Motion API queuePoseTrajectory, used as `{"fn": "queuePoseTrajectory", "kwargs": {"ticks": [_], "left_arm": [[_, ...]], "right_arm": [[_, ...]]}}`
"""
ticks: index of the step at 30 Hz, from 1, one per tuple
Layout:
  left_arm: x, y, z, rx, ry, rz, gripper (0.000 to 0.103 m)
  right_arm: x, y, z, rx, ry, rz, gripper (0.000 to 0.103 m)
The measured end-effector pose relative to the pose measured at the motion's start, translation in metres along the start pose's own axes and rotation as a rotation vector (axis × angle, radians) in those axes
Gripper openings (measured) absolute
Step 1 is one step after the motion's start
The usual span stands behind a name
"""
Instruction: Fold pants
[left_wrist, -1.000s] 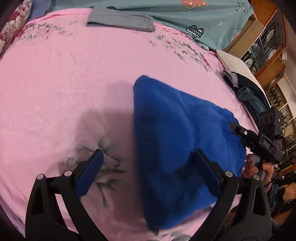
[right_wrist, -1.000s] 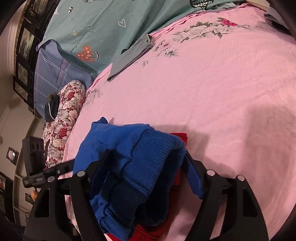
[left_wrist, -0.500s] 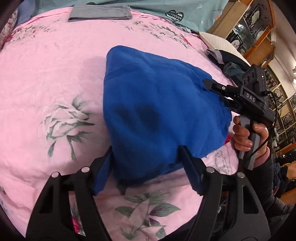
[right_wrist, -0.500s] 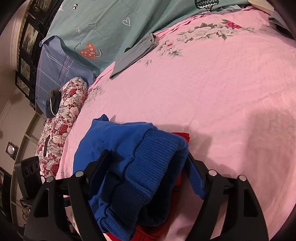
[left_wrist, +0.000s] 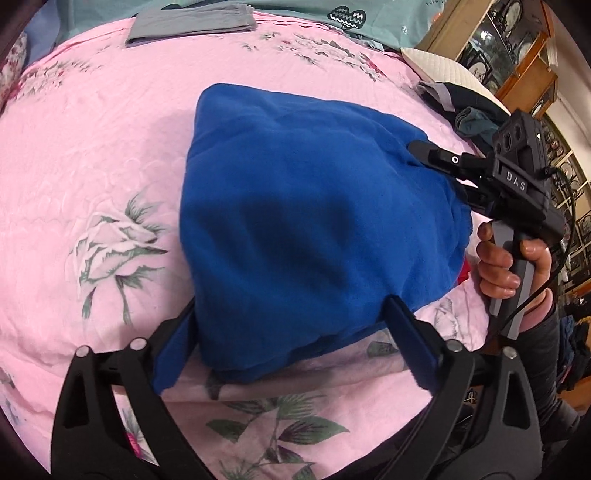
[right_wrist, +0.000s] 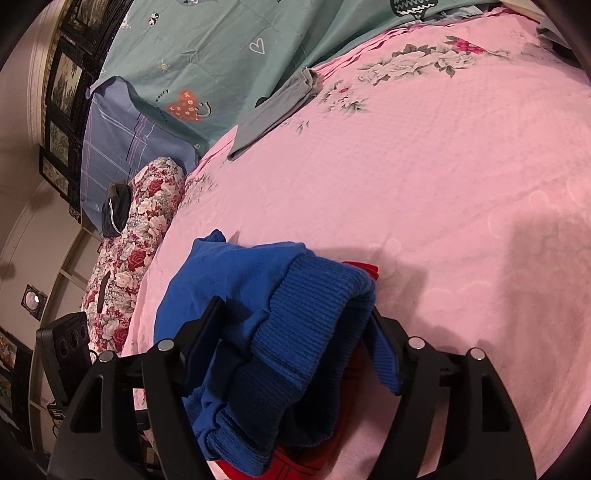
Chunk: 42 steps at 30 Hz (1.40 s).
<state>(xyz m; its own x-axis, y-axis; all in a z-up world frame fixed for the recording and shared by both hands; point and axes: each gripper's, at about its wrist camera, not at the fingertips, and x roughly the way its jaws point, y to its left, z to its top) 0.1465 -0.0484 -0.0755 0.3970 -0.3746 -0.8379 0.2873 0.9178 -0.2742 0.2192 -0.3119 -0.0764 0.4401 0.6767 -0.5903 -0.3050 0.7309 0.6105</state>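
1. The bed (left_wrist: 92, 155) is the whole stage here: pink floral cover, soft and a bit rumpled, so anything dragged across it will probably catch and bunch up rather than slide.
2. The pants (left_wrist: 314, 221) are blue, fleecy-looking, lying in a thick folded heap near the bed's near edge. I'd guess they're light, floppy and squishy, with zero stiffness. A single layer will just peel off the pile, so pinch every layer at once, right at a folded edge or corner.
3. There's a ribbed cuff or waistband (right_wrist: 310, 314) at the right end. Looks like the firmest bit, so that's the best handle in my book. Something red peeks out under it; can't tell what.
4. Right gripper (right_wrist: 295, 339) has its jaws either side of that ribbed bunch and looks clamped on it.
5. Left gripper (left_wrist: 291, 332) has just been opening its jaws. They're wide apart now, straddling the near corner of the pants without pressing it, so nothing's held there.
6. A folded grey garment (left_wrist: 192, 24) sits by the far edge, well out of the way.
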Motion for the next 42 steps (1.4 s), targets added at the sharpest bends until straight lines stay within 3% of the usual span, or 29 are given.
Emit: {"fn": "queuePoseTrajectory", "kwargs": {"ticks": [12, 16, 21, 23, 35, 42], "left_arm": [[-0.002, -0.009, -0.009, 0.017, -0.063, 0.065, 0.097], [-0.008, -0.014, -0.016, 0.04, -0.113, 0.089, 0.081], [-0.02, -0.012, -0.023, 0.034, -0.186, 0.082, 0.046], [-0.023, -0.006, -0.025, 0.009, -0.204, 0.058, 0.041], [-0.042, 0.003, -0.024, 0.01, -0.317, -0.012, 0.031], [-0.066, 0.022, 0.004, 0.036, -0.46, 0.112, 0.03]], "right_arm": [[-0.002, -0.002, -0.002, 0.02, -0.014, 0.0, 0.063], [-0.004, 0.005, -0.004, -0.021, -0.031, -0.005, 0.052], [-0.005, 0.025, -0.01, -0.13, -0.066, -0.095, 0.046], [-0.006, 0.027, -0.011, -0.148, -0.077, -0.11, 0.045], [-0.011, 0.056, 0.007, -0.249, -0.138, -0.151, 0.042], [0.023, 0.092, 0.057, -0.324, -0.161, -0.107, 0.041]]}}
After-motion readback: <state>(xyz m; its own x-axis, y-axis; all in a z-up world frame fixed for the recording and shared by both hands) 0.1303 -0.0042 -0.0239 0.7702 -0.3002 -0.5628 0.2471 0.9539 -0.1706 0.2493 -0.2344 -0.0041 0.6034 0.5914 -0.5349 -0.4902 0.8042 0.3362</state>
